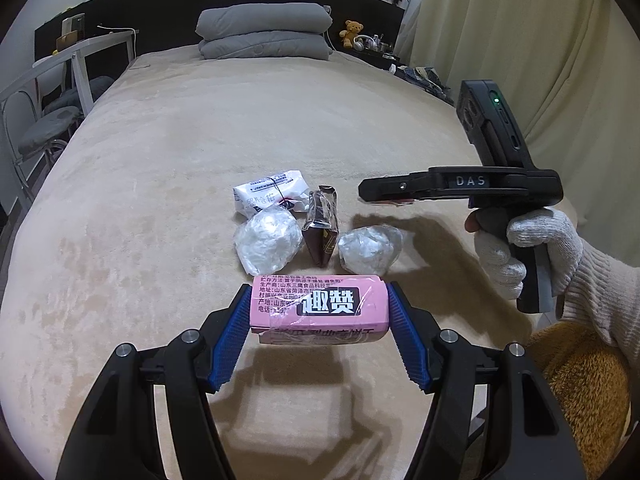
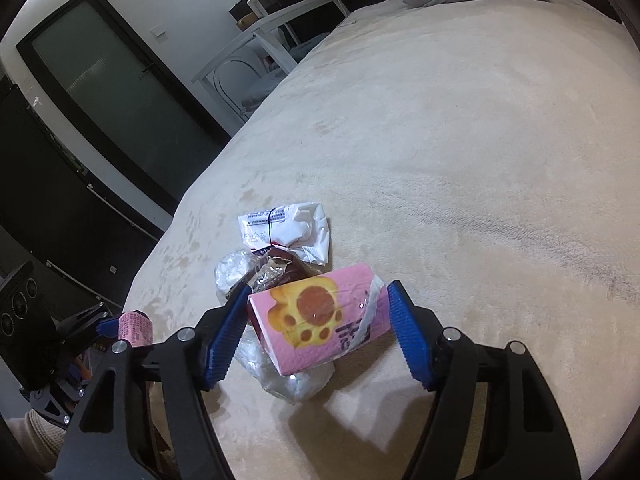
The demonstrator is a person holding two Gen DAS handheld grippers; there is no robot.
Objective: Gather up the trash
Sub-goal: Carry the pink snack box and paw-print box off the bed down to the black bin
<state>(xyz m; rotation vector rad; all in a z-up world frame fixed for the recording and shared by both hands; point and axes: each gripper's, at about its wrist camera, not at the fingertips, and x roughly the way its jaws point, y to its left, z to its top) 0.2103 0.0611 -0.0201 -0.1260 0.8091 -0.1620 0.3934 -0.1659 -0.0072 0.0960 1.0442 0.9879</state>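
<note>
My left gripper (image 1: 319,300) is shut on a pink snack box (image 1: 320,308) with a black label, held just above the beige bed (image 1: 200,160). Beyond it on the blanket lie a white wrapper (image 1: 268,194), a dark brown wrapper (image 1: 320,228) and two crumpled clear plastic balls (image 1: 268,244) (image 1: 370,250). A white-gloved hand (image 1: 532,248) holds my right gripper (image 1: 364,192) above the right ball. In the right wrist view that right gripper (image 2: 319,292) is shut on a second pink box (image 2: 316,320) with a paw-shaped cookie picture, tilted above the plastic (image 2: 298,380).
Folded grey bedding (image 1: 264,36) lies at the head of the bed, with a teddy bear (image 1: 352,30) beside it. White chairs (image 1: 60,80) stand along the bed's left side. A brown plush thing (image 1: 580,368) is at lower right. A dark glass door (image 2: 112,92) faces the bed's left side.
</note>
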